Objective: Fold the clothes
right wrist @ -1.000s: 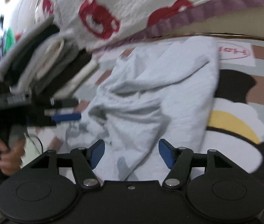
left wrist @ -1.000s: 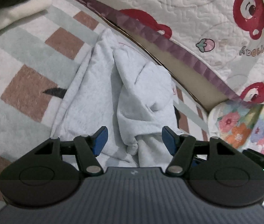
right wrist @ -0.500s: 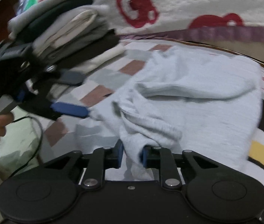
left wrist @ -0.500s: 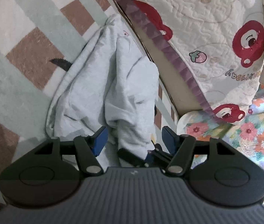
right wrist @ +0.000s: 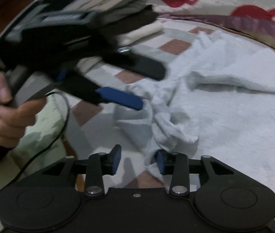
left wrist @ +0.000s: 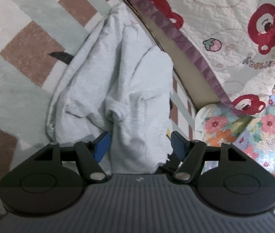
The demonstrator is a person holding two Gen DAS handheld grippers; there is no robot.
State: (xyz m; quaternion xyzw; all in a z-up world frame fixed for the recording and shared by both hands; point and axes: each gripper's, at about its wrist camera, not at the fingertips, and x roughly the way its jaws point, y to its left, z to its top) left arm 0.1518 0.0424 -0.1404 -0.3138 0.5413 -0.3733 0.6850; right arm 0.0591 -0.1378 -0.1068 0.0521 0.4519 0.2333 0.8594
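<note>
A pale blue-grey garment (left wrist: pixel 122 89) lies crumpled on a patterned rug (left wrist: pixel 21 44); it also shows in the right wrist view (right wrist: pixel 224 116). My left gripper (left wrist: pixel 139 145) is open, its blue pads on either side of a bunched part of the cloth near me. It shows in the right wrist view (right wrist: pixel 137 89), held in a hand, fingers apart above the garment's left edge. My right gripper (right wrist: pixel 137 159) is open, a fold of cloth lying loose against its right pad.
A stack of folded clothes (right wrist: pixel 118 5) stands at the back left. A quilted bear-print cover (left wrist: pixel 224 19) with a purple edge hangs along the far side. A floral fabric (left wrist: pixel 254 136) lies at right. A black cable (right wrist: pixel 46 139) trails at left.
My right gripper was shut on a fold of the garment half a second ago and has now opened. My left gripper has moved in over the bunched cloth.
</note>
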